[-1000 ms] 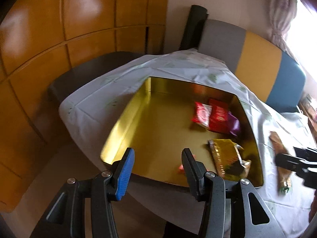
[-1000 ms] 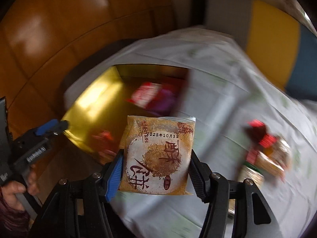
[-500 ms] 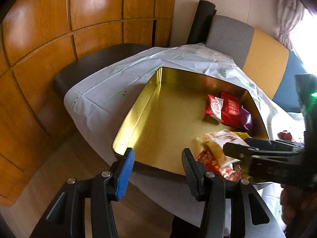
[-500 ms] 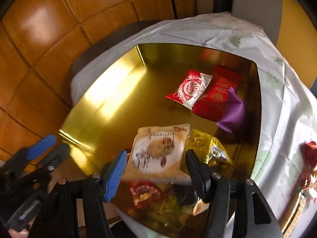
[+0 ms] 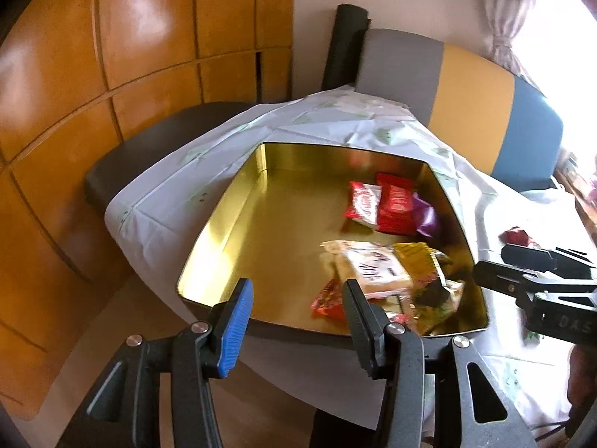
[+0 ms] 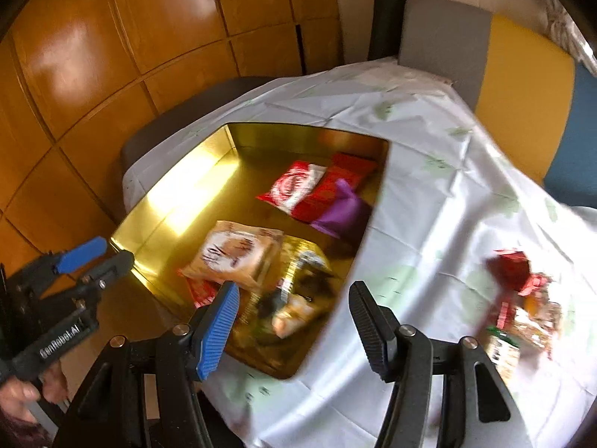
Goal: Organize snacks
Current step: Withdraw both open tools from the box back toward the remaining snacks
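Pastry packet point(image 6: 238, 252) released into tin point(image 6: 179, 201); right gripper point(image 6: 294, 321) withdrawn

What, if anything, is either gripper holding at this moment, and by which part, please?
Nothing is held: the left gripper and right gripper are both open and empty; the beige snack packet lies in the gold tin.

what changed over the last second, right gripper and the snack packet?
The right gripper carried the beige pastry packet over the gold metal tin, released it and now stands open, pulling back toward the tablecloth. The left gripper stayed open and empty; the red packets stayed put.
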Demonstrator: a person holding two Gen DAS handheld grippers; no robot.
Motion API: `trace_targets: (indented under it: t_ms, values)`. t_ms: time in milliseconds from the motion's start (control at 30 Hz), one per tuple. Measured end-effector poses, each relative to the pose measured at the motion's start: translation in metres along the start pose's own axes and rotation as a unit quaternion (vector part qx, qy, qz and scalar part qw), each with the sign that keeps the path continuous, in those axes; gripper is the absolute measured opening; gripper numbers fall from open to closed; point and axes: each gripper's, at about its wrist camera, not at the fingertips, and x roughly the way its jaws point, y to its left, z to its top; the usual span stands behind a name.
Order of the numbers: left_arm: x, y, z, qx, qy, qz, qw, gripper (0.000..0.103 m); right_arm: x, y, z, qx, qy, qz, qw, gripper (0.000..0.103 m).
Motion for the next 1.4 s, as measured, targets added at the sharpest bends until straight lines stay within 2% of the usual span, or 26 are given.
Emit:
trace_targets:
  t_ms: [433,700,867,933,1000,1067,1233,1400]
  values:
    - [-0.014,-0.041,-0.002,0.053,-0.005,-0.031,0.9981,0.050,-0.052,-0.081,-0.040,0.028,-0.011,-0.089,0.996,0.062]
    - [-0.016,-0.062,-0.006,0.077,0.003,-0.045,0.9960,0.050,-0.079,-0.146,-0.066,0.083,-0.007,-0.142,0.986,0.062]
    - [-0.018,-0.072,-0.007,0.092,0.001,-0.051,0.9944,0.050,-0.098,-0.184,-0.081,0.087,-0.004,-0.182,0.979,0.062]
    - [-0.019,-0.078,-0.008,0.100,0.001,-0.056,0.9934,0.050,-0.105,-0.209,-0.094,0.100,-0.007,-0.220,0.970,0.062]
    - [-0.020,-0.084,-0.010,0.108,0.001,-0.059,0.9924,0.050,-0.110,-0.241,-0.112,0.148,-0.013,-0.251,0.956,0.062]
    - [-0.020,-0.090,-0.011,0.116,0.003,-0.063,0.9913,0.050,-0.109,-0.275,-0.128,0.231,0.028,-0.275,0.933,0.061]
    - [-0.017,-0.104,-0.014,0.130,0.011,-0.074,0.9886,0.050,-0.128,-0.310,-0.141,0.337,0.002,-0.255,0.906,0.061]
    - [-0.018,-0.120,-0.019,0.151,0.016,-0.087,0.9846,0.050,-0.133,-0.317,-0.148,0.370,-0.001,-0.252,0.894,0.061]
